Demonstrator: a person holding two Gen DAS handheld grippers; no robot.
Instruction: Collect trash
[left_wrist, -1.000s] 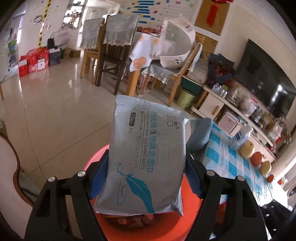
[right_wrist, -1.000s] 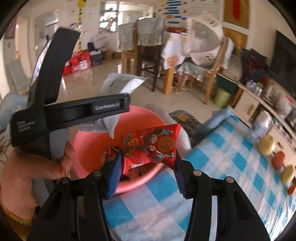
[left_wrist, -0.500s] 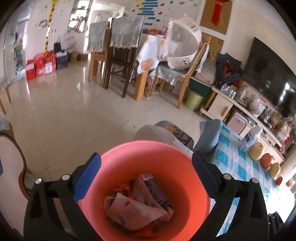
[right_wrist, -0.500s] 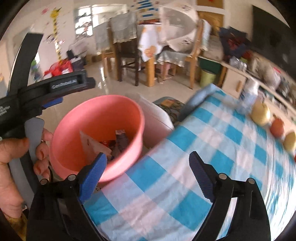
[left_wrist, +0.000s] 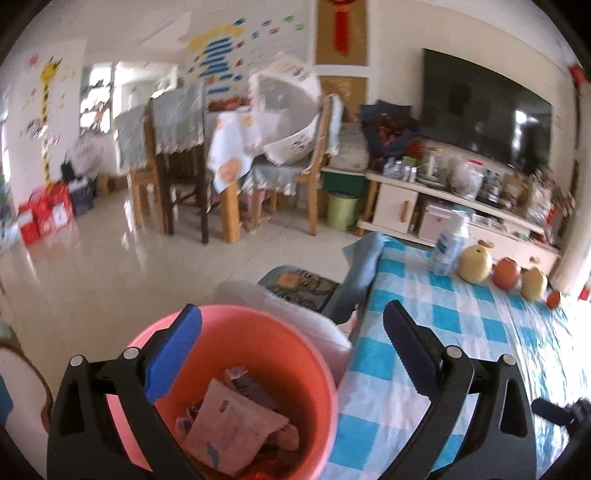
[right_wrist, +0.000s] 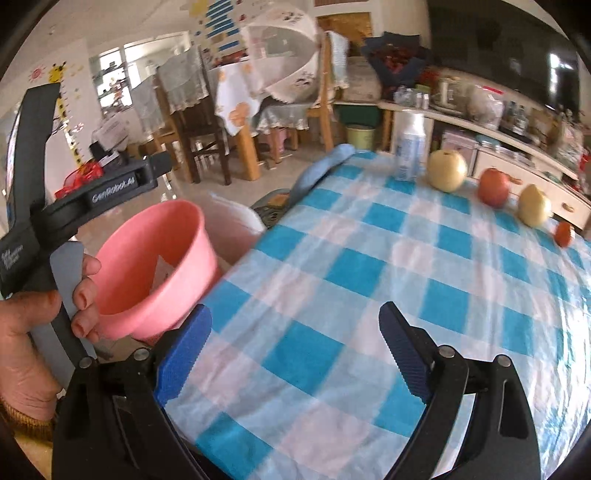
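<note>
Left view: my left tongs (left_wrist: 291, 339) had just sprung wide, empty, their wipes packet (left_wrist: 232, 432) dropped into the pink bin (left_wrist: 317, 369); right view: my right tongs (right_wrist: 295, 350), likewise just opened, empty over the tablecloth (right_wrist: 388, 266), snack wrapper gone, so both pieces counted as collected.

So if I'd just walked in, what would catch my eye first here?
Probably the pink bucket of crumpled wrappers beside the table, below the open left gripper. Then the blue-and-white checked tablecloth, bare under the open right gripper, with a white bottle and a row of fruit along its far edge.
</note>
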